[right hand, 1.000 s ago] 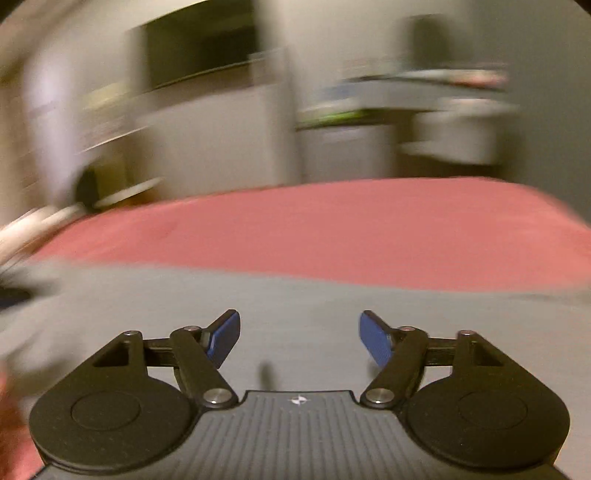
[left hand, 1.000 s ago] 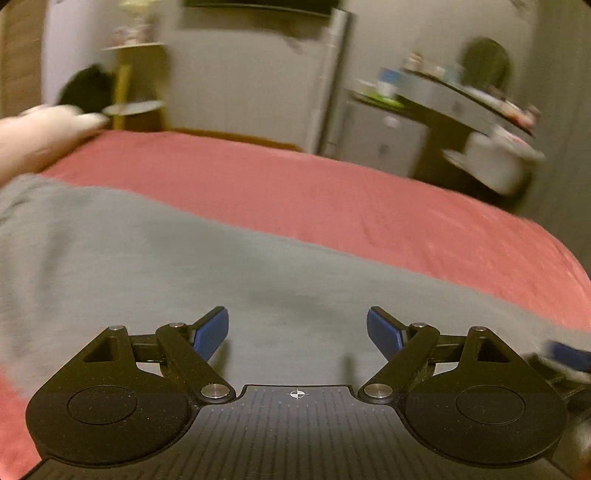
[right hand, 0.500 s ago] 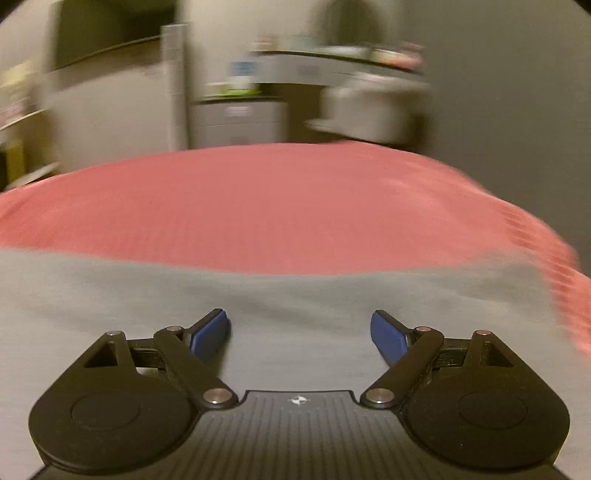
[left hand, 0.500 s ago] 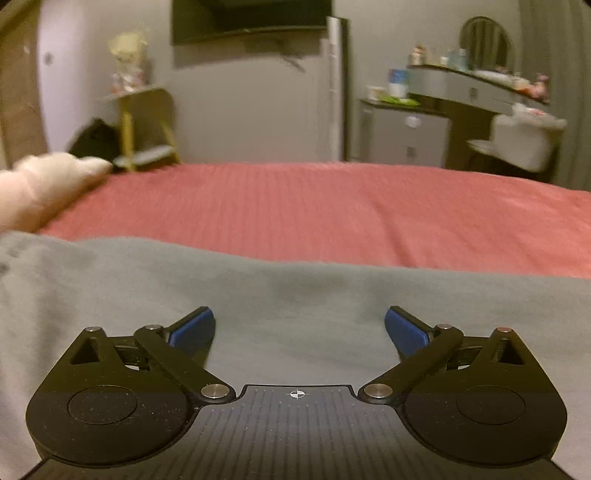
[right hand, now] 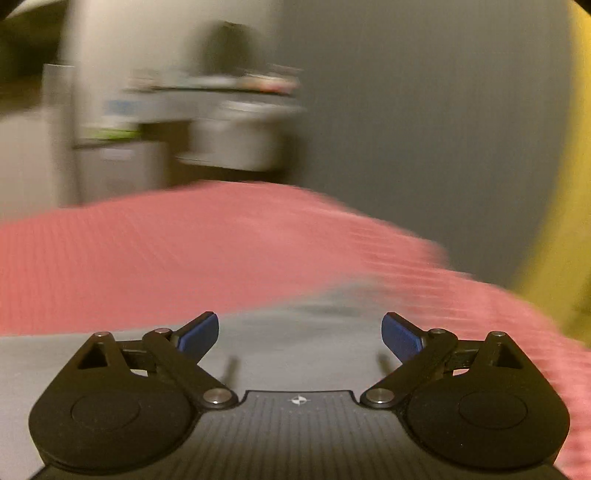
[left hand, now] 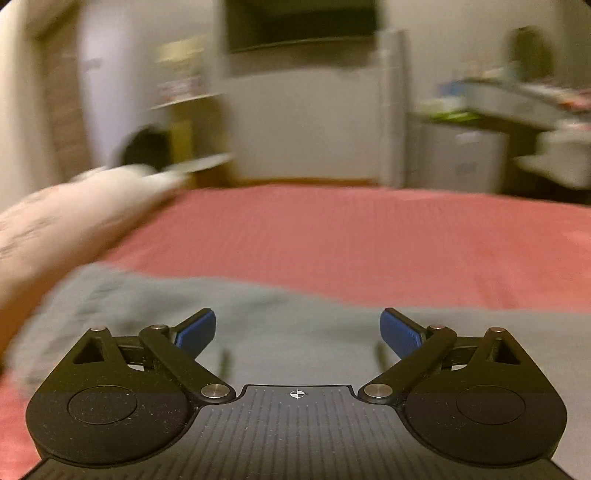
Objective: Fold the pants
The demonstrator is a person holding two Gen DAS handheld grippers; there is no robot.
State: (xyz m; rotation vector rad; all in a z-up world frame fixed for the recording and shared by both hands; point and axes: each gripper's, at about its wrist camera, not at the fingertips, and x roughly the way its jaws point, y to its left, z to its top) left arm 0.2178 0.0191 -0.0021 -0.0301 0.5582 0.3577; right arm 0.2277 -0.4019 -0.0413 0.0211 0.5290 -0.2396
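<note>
Grey pants [left hand: 147, 295] lie flat across a pink bedspread [left hand: 369, 240]. In the left wrist view their left end shows near the cream pillow. My left gripper [left hand: 297, 326] hovers low over the cloth, its blue pads [left hand: 195, 330] wide apart and closing slightly, gripping nothing. In the right wrist view the pants [right hand: 74, 354] end at the right, near the bed's corner. My right gripper [right hand: 300, 328] hangs just above that end, its jaws opening, with only flat cloth below them.
A cream pillow [left hand: 55, 229] lies at the bed's left side. The bedspread [right hand: 147, 258] drops off at the right, beside something yellow [right hand: 561, 221]. Beyond the bed stand a dresser [left hand: 517, 103], a small yellow shelf [left hand: 184, 110] and a wall screen [left hand: 303, 22].
Both grippers' jaws have spread wider. The left view has swung left towards the pillow and the pants' left end. The right view has swung right to the pants' right end and the bed's corner.
</note>
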